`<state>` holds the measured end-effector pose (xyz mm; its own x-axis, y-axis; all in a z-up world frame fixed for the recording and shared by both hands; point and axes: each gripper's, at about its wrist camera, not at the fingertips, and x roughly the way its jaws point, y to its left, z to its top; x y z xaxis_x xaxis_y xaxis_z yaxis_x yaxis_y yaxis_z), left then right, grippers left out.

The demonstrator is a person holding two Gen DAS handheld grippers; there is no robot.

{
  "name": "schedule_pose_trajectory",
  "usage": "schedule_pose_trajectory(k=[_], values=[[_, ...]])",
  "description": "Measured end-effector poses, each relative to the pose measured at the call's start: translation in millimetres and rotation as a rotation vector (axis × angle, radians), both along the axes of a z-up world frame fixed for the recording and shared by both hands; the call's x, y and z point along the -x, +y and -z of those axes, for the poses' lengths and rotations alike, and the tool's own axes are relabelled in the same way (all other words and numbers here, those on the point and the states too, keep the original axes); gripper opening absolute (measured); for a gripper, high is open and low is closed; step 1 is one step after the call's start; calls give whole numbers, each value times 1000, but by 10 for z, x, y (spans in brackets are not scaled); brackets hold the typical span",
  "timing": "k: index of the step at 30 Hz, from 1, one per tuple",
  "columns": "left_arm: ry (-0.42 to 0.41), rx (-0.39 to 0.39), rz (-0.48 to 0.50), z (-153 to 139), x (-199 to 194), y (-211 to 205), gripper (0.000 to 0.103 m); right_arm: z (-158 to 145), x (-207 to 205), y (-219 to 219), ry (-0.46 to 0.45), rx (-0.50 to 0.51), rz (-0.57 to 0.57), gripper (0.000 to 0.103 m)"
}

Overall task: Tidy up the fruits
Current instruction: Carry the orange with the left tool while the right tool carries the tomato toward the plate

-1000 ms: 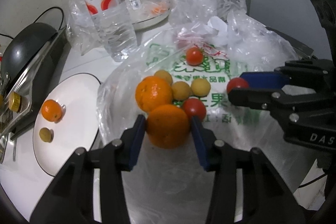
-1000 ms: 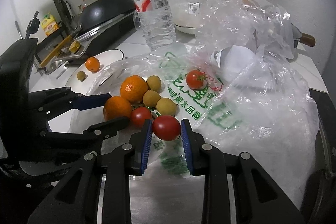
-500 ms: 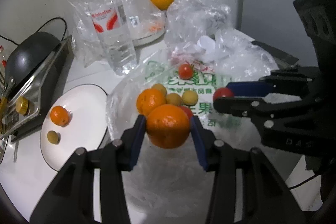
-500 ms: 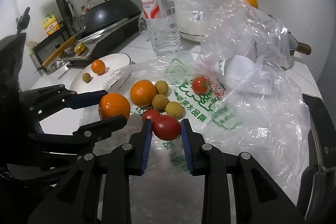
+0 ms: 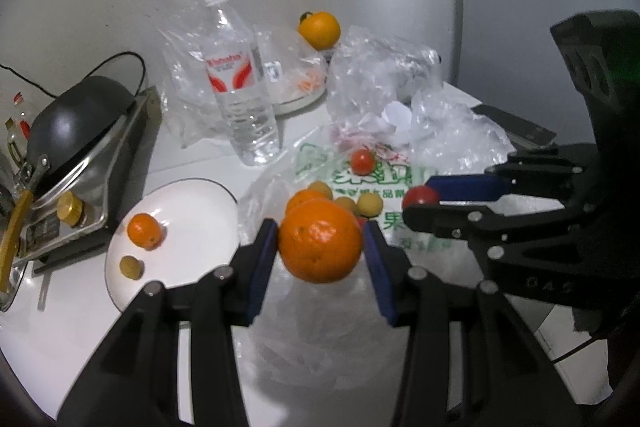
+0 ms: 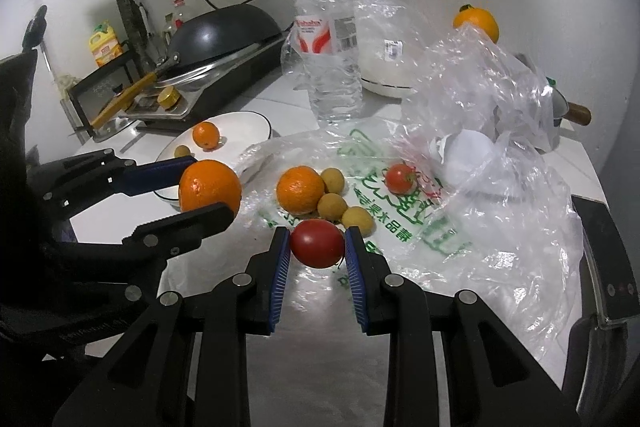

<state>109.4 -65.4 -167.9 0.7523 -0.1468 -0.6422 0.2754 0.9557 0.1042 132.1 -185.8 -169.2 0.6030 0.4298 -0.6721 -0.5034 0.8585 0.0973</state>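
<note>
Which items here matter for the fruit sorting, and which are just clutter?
In play:
- orange in left gripper
- tomato in right gripper
- white plate holding a small orange
- loose fruit on printed bag

Clutter:
- water bottle
- wok
- crumpled clear bags

Left gripper (image 5: 320, 247), lower centre of the left wrist view: two black linkage fingers studded with round silver screw heads, each tipped by a flat blue pad (image 5: 262, 267) with a finely ribbed face. Right gripper (image 6: 317, 253), lower centre of the right wrist view: the same build, with black arms, silver pivots and ribbed blue pads (image 6: 280, 275). Seen side-on at the right edge of the left wrist view, its black housing bears faint raised lettering and a thin black cable trailing below.
</note>
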Motion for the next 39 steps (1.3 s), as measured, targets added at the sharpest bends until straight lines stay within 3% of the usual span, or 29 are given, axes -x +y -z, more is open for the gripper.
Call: schedule_pose_trajectory(k=[17, 39], values=[[-44, 22, -60, -94, 139, 416, 45, -137, 78, 353, -29, 29, -34, 30], [-39, 61, -141, 9, 137, 1010, 45, -134, 12, 907, -20, 79, -90, 30]])
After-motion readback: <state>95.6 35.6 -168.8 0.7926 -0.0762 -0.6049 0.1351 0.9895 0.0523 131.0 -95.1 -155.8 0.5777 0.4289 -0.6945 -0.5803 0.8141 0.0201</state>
